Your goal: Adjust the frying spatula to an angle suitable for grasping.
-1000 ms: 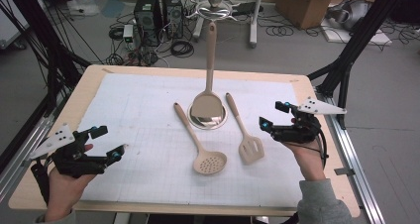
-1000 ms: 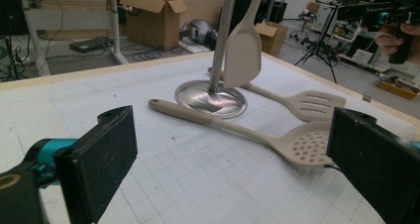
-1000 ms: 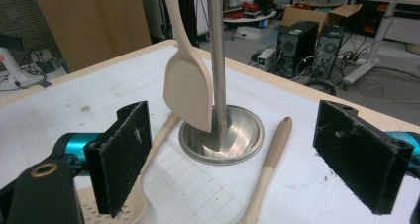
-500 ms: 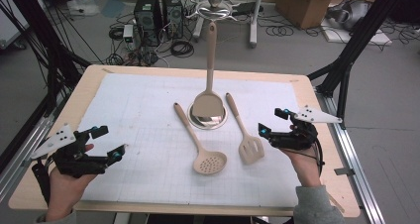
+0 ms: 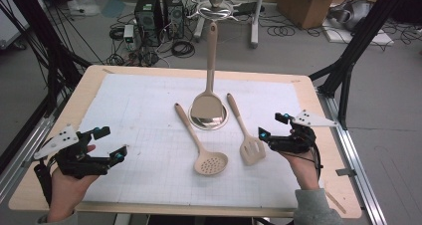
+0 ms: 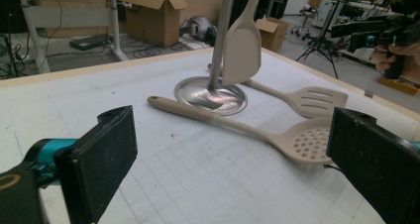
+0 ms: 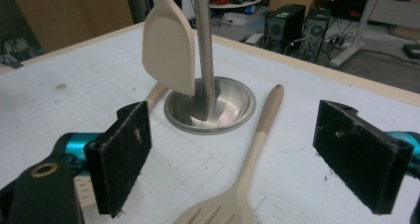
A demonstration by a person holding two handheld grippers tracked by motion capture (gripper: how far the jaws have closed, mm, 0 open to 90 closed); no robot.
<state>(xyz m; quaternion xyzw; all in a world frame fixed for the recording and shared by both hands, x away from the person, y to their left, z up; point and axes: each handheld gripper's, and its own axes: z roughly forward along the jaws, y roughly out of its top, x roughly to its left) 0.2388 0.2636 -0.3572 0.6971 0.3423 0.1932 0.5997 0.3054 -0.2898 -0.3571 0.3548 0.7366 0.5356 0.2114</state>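
Just beside the slotted spatula (image 5: pixel 251 148), right tool (image 5: pixel 268 127) wide open, empty; left tool (image 5: pixel 110 143) likewise.

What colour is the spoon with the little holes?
The round perforated spoon is beige, clearest in the left gripper view.

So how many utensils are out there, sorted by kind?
Spatula hanging on the stand: 1
Skimmer: 1
Slotted turner: 1
Total: 3
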